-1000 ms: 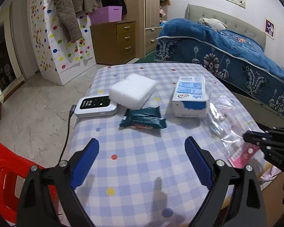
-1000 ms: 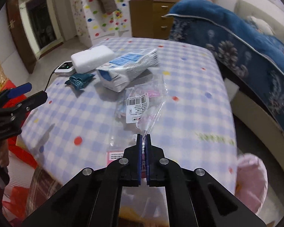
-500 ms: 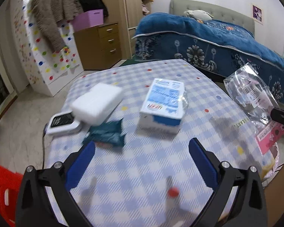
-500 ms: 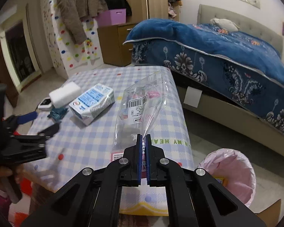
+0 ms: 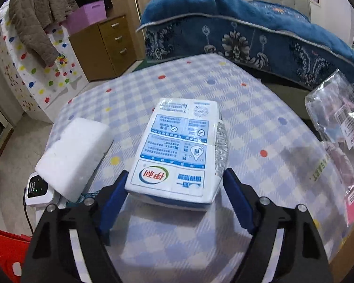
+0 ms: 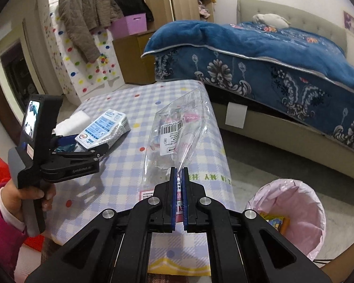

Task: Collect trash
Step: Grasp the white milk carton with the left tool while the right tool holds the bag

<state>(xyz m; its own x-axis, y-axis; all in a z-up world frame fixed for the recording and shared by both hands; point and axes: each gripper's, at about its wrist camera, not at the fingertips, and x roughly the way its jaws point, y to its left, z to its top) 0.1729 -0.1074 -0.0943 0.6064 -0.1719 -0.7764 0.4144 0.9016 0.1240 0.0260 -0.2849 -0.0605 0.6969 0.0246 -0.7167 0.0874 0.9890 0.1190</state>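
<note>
A blue and white milk carton [image 5: 177,146] lies flat on the checked table [image 5: 247,108]. My left gripper [image 5: 175,176] straddles its near end with the jaws closing. The blue pads [image 5: 115,195] stand right beside the carton's edges, and it shows no squeeze. My right gripper [image 6: 179,172] is shut on the lower edge of a clear plastic bag [image 6: 177,132] with a barcode label. It holds the bag up over the table's right edge. That bag [image 5: 337,118] also hangs at the right of the left wrist view. A pink-lined trash bin [image 6: 313,224] stands on the floor, below and right of the bag.
A white foam block [image 5: 75,155] and a small white device [image 5: 37,188] with a cable lie left of the carton. A dark green wrapper [image 6: 66,147] sits behind the left gripper [image 6: 92,148]. A bed [image 6: 271,59] runs beyond the table. A red chair [image 5: 4,247] stands at lower left.
My left gripper has moved right and forward from the green wrapper to the carton, and its jaws have narrowed. My right gripper has lifted the plastic bag off the table toward the bin side.
</note>
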